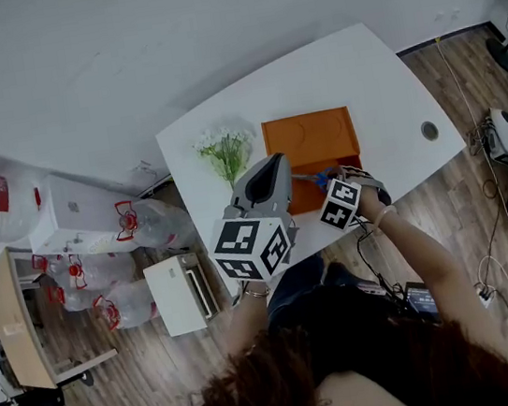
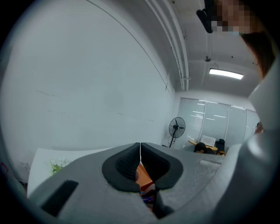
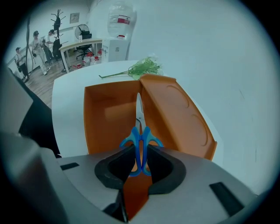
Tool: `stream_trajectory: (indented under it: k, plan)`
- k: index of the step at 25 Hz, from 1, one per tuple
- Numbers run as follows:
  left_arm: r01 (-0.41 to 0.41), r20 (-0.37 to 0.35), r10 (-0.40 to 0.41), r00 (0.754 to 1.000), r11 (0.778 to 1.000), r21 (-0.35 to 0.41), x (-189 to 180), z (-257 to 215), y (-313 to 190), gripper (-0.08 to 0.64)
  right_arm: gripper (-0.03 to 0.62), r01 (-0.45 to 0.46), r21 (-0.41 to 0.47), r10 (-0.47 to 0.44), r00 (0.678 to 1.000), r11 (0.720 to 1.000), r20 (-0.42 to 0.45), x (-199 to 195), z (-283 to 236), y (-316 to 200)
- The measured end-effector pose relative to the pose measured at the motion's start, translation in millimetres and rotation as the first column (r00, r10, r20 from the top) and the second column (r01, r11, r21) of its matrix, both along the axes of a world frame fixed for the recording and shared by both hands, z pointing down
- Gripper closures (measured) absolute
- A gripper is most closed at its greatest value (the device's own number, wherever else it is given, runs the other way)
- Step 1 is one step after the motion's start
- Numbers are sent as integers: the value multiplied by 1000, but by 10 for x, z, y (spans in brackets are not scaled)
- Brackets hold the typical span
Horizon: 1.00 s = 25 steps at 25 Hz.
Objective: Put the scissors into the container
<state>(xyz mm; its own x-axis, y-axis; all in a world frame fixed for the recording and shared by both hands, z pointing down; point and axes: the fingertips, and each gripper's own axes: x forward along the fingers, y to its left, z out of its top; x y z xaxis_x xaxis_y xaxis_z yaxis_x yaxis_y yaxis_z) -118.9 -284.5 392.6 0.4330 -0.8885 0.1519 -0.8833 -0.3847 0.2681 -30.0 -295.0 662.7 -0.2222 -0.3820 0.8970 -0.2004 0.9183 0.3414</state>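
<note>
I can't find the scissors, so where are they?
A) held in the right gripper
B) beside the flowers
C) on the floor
A: the right gripper pinches the scissors by their blue handles, blades pointing into the orange box.

Head view looks steeply down on the counter (image 1: 378,84); right gripper view, close in, shares its orange container (image 3: 109,113); left gripper view faces a wall (image 2: 87,78).

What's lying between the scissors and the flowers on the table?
The open orange container; the right gripper view shows it directly between the scissors and the flowers.
</note>
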Motion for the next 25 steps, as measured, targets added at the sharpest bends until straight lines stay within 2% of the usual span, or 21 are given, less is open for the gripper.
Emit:
stream_trajectory:
  k: [12,25]
  plan:
    - [5,9,-5,1000,1000,-12,-26,10,23,541,514,-3,-48,0,998,999,-64,49,189,-11]
    - [7,19,-7,1000,1000,-18,-71,6,46,541,510,18,-86,-25,996,996,-82,15,228,-25]
